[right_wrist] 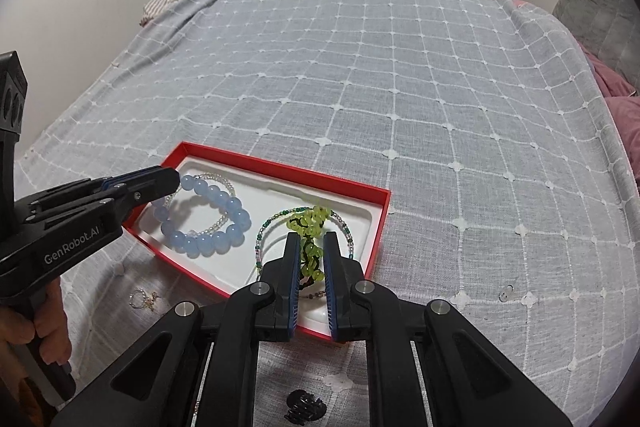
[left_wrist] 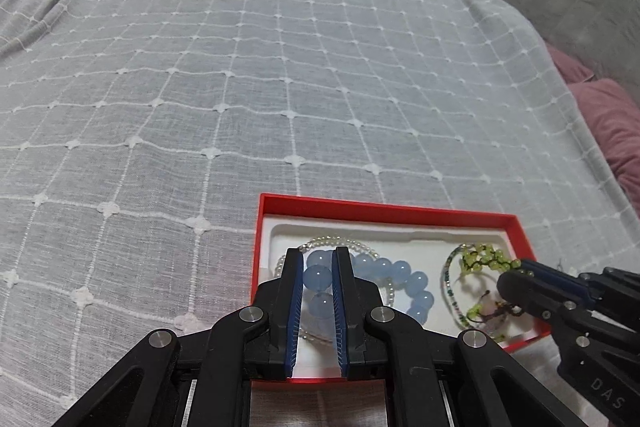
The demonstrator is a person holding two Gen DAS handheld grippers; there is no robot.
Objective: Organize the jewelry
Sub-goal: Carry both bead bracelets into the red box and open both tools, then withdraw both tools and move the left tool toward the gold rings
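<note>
A red box (left_wrist: 384, 206) with a white liner lies on the bed; it also shows in the right wrist view (right_wrist: 280, 169). In its left half lie a blue bead bracelet (left_wrist: 404, 277) (right_wrist: 218, 223) and a thin clear bead bracelet (left_wrist: 340, 241). My left gripper (left_wrist: 318, 255) (right_wrist: 176, 179) is shut on the blue bracelet's beads. In the right half lie a green bead piece (right_wrist: 310, 223) (left_wrist: 486, 261) and a thin green-bead loop (right_wrist: 348, 231). My right gripper (right_wrist: 311, 241) (left_wrist: 516, 269) is shut on the green piece's dark cord.
A small ring charm (right_wrist: 142, 298) lies on the checked grey bedspread (right_wrist: 400, 107) left of the box. A black ornament (right_wrist: 306, 407) lies under my right gripper. A small clear bit (right_wrist: 507, 293) lies to the right. Pink and grey pillows (left_wrist: 600, 67) at the right.
</note>
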